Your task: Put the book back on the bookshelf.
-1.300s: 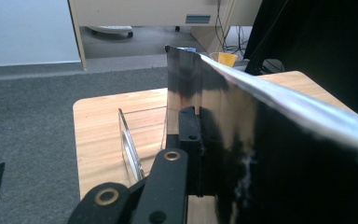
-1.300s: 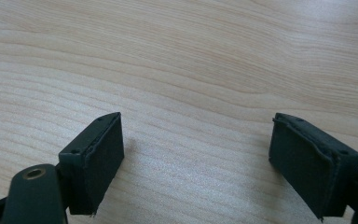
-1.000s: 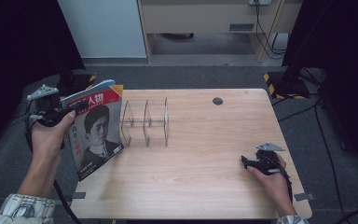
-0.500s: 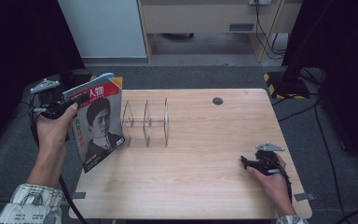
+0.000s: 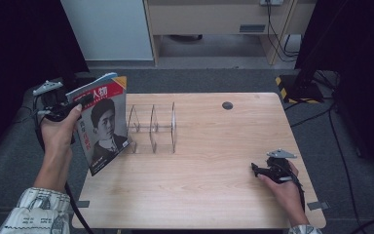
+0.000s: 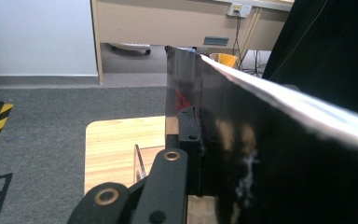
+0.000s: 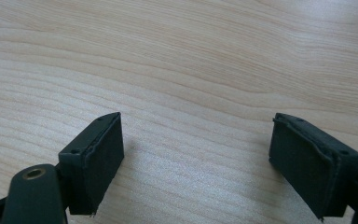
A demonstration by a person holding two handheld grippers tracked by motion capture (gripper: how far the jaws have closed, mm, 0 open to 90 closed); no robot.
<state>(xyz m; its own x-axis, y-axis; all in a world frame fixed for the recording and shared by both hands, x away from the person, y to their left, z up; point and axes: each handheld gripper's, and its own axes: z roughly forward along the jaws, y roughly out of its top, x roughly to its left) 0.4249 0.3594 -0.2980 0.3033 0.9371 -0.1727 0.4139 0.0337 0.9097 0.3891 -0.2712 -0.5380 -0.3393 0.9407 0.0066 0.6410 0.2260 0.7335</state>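
A magazine (image 5: 104, 127) with a portrait on its cover hangs upright over the table's left edge. My left gripper (image 5: 79, 101) is shut on its top corner. In the left gripper view the dark, glossy magazine (image 6: 270, 154) is pinched in my left gripper (image 6: 200, 154). A clear divider rack (image 5: 153, 127) stands on the table just right of the magazine. My right gripper (image 5: 254, 169) rests low over the table's right front. In its own view my right gripper (image 7: 198, 163) stands open over bare wood.
The wooden table (image 5: 214, 195) has a round black grommet (image 5: 227, 105) at the back. Grey carpet surrounds it. A yellow-and-black striped base (image 5: 285, 83) and cables lie at the back right, and a beige cabinet (image 5: 214, 19) stands behind.
My left hand has lifted the magazine a little and tipped it more upright beside the rack. The right hand has stayed still.
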